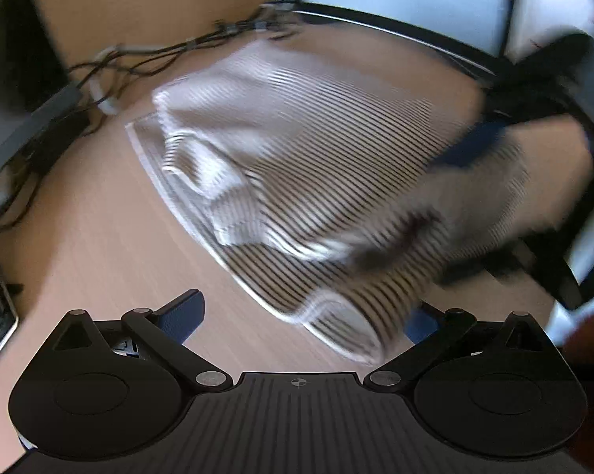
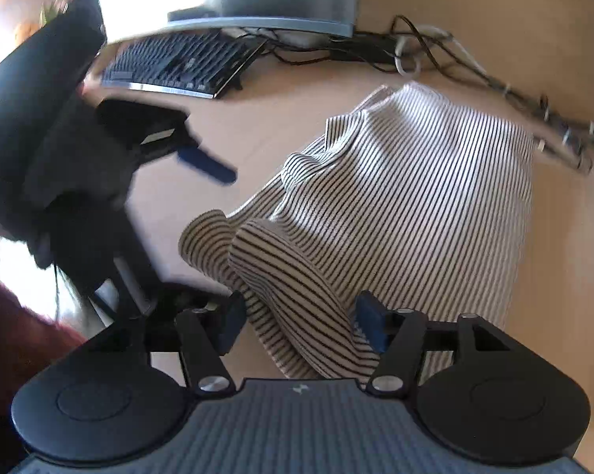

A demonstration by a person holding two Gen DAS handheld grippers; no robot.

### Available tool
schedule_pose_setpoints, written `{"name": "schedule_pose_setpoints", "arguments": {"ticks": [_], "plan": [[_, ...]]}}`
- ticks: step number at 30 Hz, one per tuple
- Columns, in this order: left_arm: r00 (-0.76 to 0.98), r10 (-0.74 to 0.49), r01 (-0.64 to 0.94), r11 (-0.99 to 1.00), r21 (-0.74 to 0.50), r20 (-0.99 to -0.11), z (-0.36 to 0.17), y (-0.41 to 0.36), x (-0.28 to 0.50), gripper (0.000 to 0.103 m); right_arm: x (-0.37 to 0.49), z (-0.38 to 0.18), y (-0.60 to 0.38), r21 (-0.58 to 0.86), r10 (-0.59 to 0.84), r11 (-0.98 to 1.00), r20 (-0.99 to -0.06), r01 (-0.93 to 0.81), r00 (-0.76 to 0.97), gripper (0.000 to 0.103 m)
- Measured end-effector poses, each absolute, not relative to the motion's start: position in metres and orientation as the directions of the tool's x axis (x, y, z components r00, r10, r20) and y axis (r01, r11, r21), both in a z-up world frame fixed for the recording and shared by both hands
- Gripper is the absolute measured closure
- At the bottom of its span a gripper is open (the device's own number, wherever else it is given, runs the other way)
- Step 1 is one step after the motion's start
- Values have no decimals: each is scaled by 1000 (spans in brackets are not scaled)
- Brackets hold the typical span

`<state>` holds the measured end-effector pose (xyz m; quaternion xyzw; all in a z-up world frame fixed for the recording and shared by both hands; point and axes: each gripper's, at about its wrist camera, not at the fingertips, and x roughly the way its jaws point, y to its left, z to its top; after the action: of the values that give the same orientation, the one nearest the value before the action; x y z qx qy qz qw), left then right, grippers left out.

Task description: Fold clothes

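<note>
Right wrist view showed the right gripper [image 2: 298,326], jaws half-spread around a fold of the black-and-white striped knit garment [image 2: 407,197] mid-table; the left gripper [image 1: 300,316] gaped empty; that loose fold could slip.

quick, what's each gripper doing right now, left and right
Left gripper: open, holding nothing.
Right gripper: a fold of the striped shirt lies between its fingers; a firm clamp cannot be told.
</note>
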<state>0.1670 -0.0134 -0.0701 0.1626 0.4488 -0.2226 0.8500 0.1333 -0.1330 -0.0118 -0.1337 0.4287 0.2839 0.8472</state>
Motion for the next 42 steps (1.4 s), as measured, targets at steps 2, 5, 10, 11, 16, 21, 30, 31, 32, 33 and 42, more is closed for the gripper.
{"name": "schedule_pose_setpoints", "arguments": {"ticks": [2, 5, 10, 11, 16, 21, 30, 31, 32, 33, 42], "plan": [[473, -270, 465, 885, -23, -839, -65, -4, 177, 0, 122, -12, -131, -89, 313, 790, -792, -606, 524, 33], [424, -325, 383, 910, -158, -846, -62, 6, 190, 0, 105, -19, -129, -237, 238, 762, -763, -602, 601, 32], [361, -404, 286, 906, -312, -840, -63, 11, 201, 0, 90, -39, -121, -414, 163, 695, -705, -587, 690, 30], [354, -420, 290, 899, -329, -836, -62, 11, 201, 0, 90, -41, -119, -436, 154, 685, -696, -583, 701, 30], [321, -495, 316, 860, -401, -807, -53, 10, 196, 0, 111, -41, -118, -452, 116, 691, -702, -565, 703, 60], [412, -520, 353, 848, -394, -749, -20, 43, 197, 0, 113, -26, -127, -428, 143, 665, -732, -613, 666, 71], [476, -510, 530, 817, -230, -716, -41, 6, 239, 19, 78, 25, -117, -363, 151, 519, -852, -774, 501, 76], [451, -525, 560, 796, -229, -722, -49, -2, 241, 20, 68, 32, -114, -369, 139, 484, -863, -793, 486, 76], [430, -537, 583, 779, -231, -726, -56, -8, 242, 20, 59, 43, -111, -381, 124, 449, -869, -808, 478, 77], [410, -556, 600, 762, -246, -723, -62, -11, 242, 20, 49, 54, -109, -393, 111, 415, -874, -821, 474, 78], [224, -736, 653, 600, -463, -638, -80, 11, 236, 31, 109, 106, -98, -434, 134, 321, -859, -842, 494, 78]]}}
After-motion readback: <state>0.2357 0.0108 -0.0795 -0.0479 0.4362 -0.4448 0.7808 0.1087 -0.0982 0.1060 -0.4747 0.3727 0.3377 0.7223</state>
